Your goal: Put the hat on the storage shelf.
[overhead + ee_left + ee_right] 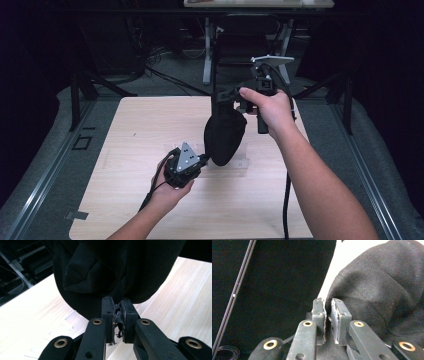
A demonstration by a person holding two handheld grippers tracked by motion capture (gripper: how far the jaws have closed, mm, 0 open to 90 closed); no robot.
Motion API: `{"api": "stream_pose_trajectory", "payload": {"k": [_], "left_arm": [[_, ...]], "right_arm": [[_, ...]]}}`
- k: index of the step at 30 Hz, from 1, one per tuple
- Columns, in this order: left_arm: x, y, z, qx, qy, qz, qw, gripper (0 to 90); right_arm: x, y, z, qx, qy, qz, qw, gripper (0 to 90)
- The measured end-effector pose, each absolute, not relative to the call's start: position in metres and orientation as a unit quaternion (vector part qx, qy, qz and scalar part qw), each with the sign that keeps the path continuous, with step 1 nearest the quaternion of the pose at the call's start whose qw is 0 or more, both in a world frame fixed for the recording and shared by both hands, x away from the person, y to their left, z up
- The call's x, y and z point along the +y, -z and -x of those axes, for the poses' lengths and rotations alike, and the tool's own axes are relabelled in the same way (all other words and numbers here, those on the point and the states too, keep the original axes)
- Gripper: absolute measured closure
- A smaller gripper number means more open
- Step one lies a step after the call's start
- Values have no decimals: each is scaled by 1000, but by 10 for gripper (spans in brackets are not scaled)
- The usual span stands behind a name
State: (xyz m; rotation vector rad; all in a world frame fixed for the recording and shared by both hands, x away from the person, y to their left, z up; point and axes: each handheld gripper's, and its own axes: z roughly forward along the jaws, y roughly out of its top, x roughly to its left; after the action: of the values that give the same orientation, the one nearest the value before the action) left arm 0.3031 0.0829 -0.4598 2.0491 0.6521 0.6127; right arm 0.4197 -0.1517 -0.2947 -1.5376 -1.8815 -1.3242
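Left gripper (117, 315): your jaws are pressed together on a fold of the black cloth bag (112, 267), pinching its lower edge; in the high view that gripper (204, 161) sits at about 7 o'clock of the bag (224, 134), low over the wooden table (150, 125). Right gripper (328, 311): jaws nearly together with a thin gap, dark fabric bunched at their base; you can't tell from the frames whether the pads actually bite it. In the high view your right gripper (225, 95) is raised at 12 o'clock of the bag, and the bag hangs from it in the air, its bottom tip just over the table centre. Risks: if the top grip is as loose as it looks, the bag likely slides out and drops, leaving you with only the bottom pinch. The left pinch is on a thin fold near the pad tips, so a tug toward 6 o'clock could strip it free. Pull the two ends apart too hard and the weaker hold goes first. Pose: your left hand (172, 192) is palm-up under the gripper body, forearm entering from 6 o'clock, gripper pointing toward 2 o'clock. Your right hand (267, 107) is lifted, wrist bent, forearm (320, 185) coming in from 5 o'clock, gripper aimed toward 9 o'clock.
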Motion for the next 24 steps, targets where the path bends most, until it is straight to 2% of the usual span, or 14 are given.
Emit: {"api": "stream_pose_trajectory", "payload": {"k": [14,24], "left_arm": [[105,463,-306,282,-246,-818,437,859],[117,480,-304,294,-242,-817,433,858]], "right_arm": [[-168,296,-415,-663,473,553,175,790],[-178,300,-413,-663,468,559,171,787]]}}
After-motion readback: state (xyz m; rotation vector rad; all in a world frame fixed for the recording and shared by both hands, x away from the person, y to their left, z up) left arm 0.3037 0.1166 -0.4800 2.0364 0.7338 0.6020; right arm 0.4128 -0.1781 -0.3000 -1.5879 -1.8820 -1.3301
